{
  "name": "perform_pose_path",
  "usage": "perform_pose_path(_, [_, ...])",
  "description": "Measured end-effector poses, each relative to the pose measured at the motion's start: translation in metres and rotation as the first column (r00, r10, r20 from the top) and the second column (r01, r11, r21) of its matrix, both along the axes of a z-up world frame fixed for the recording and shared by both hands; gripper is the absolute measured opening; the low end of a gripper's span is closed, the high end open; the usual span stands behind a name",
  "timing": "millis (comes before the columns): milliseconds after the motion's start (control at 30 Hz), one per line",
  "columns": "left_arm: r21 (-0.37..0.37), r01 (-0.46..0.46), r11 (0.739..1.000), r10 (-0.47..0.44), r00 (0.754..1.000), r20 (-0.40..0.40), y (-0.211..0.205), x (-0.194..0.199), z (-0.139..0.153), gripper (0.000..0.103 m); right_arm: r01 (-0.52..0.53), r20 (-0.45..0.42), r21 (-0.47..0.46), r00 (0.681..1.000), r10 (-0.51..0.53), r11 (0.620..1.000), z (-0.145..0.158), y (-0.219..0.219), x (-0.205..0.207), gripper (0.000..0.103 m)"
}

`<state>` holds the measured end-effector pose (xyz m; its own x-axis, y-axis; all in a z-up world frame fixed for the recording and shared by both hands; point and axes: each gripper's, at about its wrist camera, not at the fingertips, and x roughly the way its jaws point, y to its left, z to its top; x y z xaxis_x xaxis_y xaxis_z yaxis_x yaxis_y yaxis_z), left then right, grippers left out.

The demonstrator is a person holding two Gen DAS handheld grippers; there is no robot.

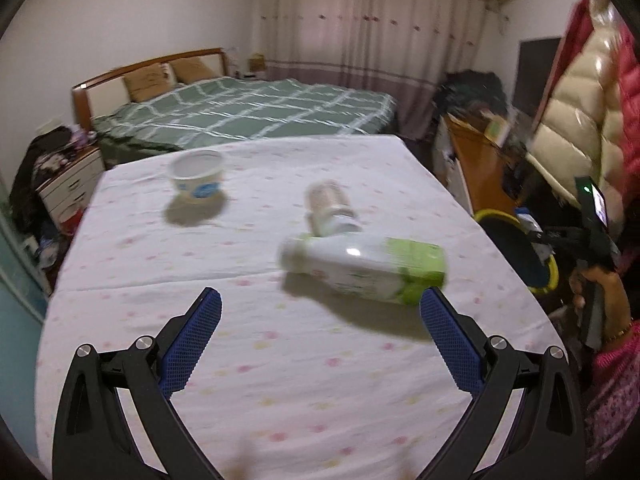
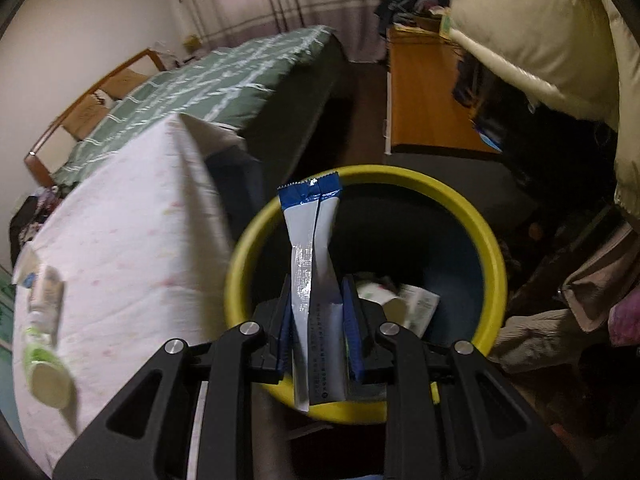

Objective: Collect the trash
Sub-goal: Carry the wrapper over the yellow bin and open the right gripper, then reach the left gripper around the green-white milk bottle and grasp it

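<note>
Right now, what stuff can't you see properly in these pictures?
- Bottles' labels: the green bottle and small bottle are blurred in the left wrist view.
- Bin bottom: dark, partly hidden by the wrapper and right gripper.
- Wrapper print: too small.
- Tub contents: blurred.

Bed [image 1: 248, 108] with green plaid cover past the table's far edge, brown pillows [image 1: 146, 82] at headboard. Striped curtain [image 1: 372, 36] behind. Drawer unit [image 1: 70, 186] off far-left corner (cluttered top). Puffy cream jacket [image 1: 576, 120] hangs right.
</note>
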<state>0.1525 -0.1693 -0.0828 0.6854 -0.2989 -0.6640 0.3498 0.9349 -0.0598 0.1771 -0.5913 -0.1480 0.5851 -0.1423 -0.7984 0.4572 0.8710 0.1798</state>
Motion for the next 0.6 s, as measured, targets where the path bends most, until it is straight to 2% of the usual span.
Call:
perform_pose_path(200, [0.026, 0.062, 0.998, -0.062, 0.998, -0.021, -0.043, 0.004, -0.01, 0.098, 0.023, -0.025, 0.0, 0.999, -0.023, 1.0, -0.016, -0.02, 0.008, 0.025])
perform_pose_path(300, [0.042, 0.065, 0.997, -0.064, 0.998, -0.018, -0.057, 0.008, -0.014, 0.098, 0.031, -0.015, 0.007, 0.999, -0.031, 0.999, -0.02, -0.027, 0.009, 0.045])
perform_pose_path(400, [0.057, 0.052, 0.997, -0.052, 0.999, -0.012, -0.063, 0.011, -0.015, 0.098, 0.041, 0.0, 0.001, 0.999, -0.041, 0.999, -0.019, -0.031, 0.005, 0.048])
perform_pose_path(500, [0.087, 0.033, 0.996, -0.032, 0.999, -0.006, -0.068, 0.019, -0.021, 0.098, 0.037, 0.016, 0.014, 0.999, -0.037, 0.999, -0.018, -0.033, 0.001, 0.055])
perform_pose_path(600, [0.101, 0.011, 0.995, -0.011, 1.0, -0.003, -0.07, 0.025, -0.025, 0.098, 0.027, 0.021, 0.02, 0.999, -0.027, 0.999, -0.018, -0.033, -0.001, 0.056])
